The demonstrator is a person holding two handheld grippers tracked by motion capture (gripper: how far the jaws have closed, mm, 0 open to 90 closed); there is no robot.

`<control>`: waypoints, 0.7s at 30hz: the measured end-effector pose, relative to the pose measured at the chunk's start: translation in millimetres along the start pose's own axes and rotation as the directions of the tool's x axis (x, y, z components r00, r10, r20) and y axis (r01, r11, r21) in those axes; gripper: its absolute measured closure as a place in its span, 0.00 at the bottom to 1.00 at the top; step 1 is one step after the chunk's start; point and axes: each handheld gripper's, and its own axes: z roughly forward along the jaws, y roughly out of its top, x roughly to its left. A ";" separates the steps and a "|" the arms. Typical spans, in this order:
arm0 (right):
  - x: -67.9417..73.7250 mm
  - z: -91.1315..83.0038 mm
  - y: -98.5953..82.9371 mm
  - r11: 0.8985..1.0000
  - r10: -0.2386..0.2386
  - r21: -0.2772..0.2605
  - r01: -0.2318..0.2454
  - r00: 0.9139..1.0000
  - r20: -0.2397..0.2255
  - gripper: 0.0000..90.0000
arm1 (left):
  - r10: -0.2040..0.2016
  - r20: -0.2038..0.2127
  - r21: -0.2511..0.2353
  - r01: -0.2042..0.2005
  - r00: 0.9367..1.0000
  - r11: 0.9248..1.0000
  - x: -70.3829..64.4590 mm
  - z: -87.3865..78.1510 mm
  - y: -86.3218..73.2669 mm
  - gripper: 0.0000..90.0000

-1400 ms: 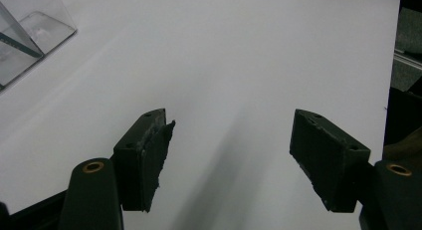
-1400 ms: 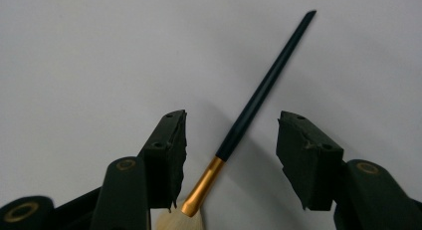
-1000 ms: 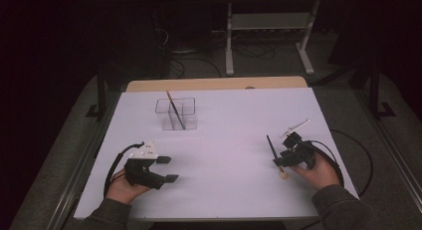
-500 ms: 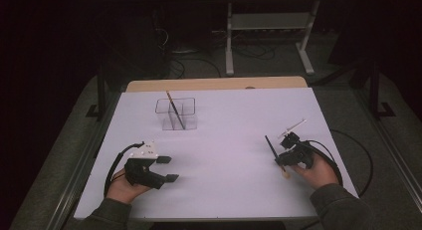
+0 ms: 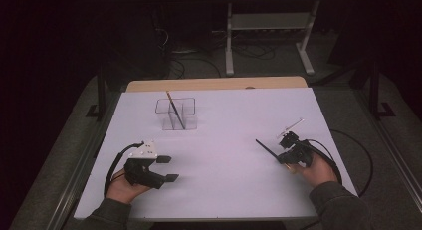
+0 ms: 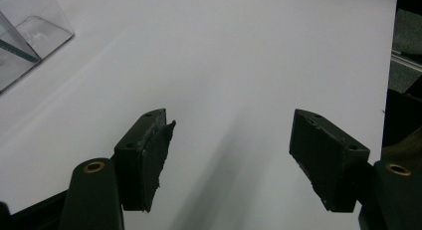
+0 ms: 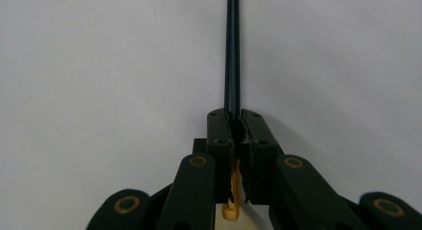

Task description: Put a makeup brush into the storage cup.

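My right gripper (image 5: 281, 158) at the table's right is shut on a thin dark stick, likely a pencil (image 5: 267, 150), which points up and left over the white tabletop. In the right gripper view the dark pencil (image 7: 232, 51) runs straight up from the closed jaws of the gripper (image 7: 236, 121), with a yellow end behind them. My left gripper (image 5: 167, 169) rests near the front left, open and holding nothing; its view shows the gripper (image 6: 231, 158) with jaws wide apart over bare table. A clear two-part holder (image 5: 176, 113) at the back left has another pencil (image 5: 174, 108) leaning in it.
The white table top (image 5: 224, 120) ends in a wooden strip at the back. Cables trail from both grippers. A metal stand (image 5: 268, 26) stands on the floor behind the table. The clear holder's corner (image 6: 30, 36) shows at the upper left of the left gripper view.
My right gripper with the pencil has drawn slightly toward the front of the table and tilted the pencil lower. The left gripper has stayed put.
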 end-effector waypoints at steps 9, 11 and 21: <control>-10.5 -1.3 2.4 1.000 0.006 0.004 -0.006 0.998 -0.056 0.92 | -0.001 0.005 -0.001 0.001 1.000 1.000 0.8 0.6 -0.3 0.35; -11.2 -2.9 2.8 1.000 0.012 -0.005 -0.013 0.998 -0.065 0.93 | -0.005 0.005 -0.002 0.005 1.000 1.000 0.8 0.7 -0.7 0.35; -5.1 -16.7 9.7 0.999 -0.030 -0.045 0.026 0.995 -0.097 0.92 | -0.009 0.007 0.000 0.009 1.000 1.000 0.7 -0.6 -0.1 0.35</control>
